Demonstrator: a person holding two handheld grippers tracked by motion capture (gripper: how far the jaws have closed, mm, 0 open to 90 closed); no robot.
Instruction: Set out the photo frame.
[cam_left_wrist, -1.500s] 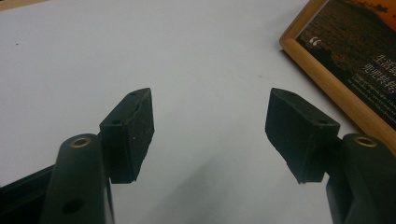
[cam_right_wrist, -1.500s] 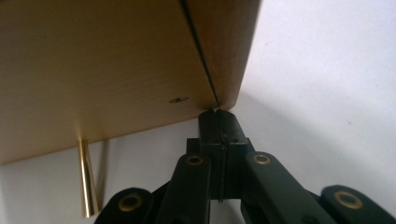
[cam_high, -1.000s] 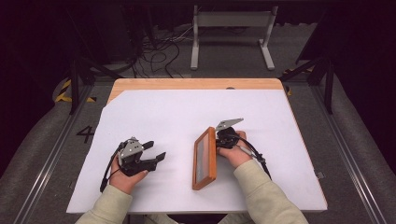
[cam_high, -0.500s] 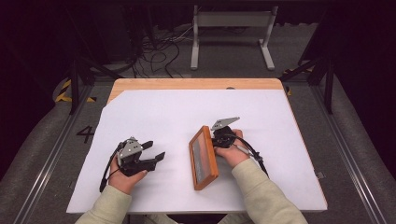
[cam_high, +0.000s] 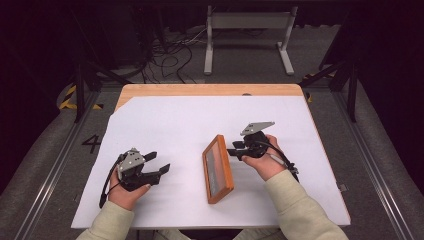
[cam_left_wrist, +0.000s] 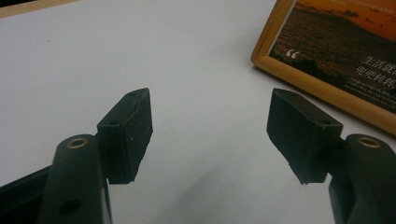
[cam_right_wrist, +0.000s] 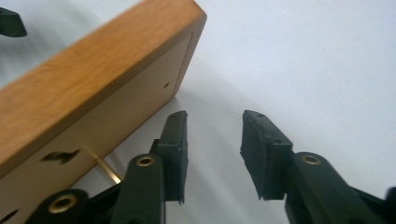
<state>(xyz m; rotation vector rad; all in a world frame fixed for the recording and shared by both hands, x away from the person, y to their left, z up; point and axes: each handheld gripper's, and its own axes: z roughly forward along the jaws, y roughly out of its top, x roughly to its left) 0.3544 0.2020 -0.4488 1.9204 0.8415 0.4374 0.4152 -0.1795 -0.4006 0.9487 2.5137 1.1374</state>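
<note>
The wooden picture frame (cam_high: 218, 169) is propped on the white table cover (cam_high: 175, 125), its long axis running away from the person. It lies just left of the right gripper (cam_high: 235, 148), whose jaws, just opened, hold nothing; the left gripper (cam_high: 159, 164), wide and empty, is farther.

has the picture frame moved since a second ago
Yes. The picture frame has tilted: its top end has swung toward the table's wooden far edge and the right claw, whose jaws have just been opening with nothing between them.
</note>
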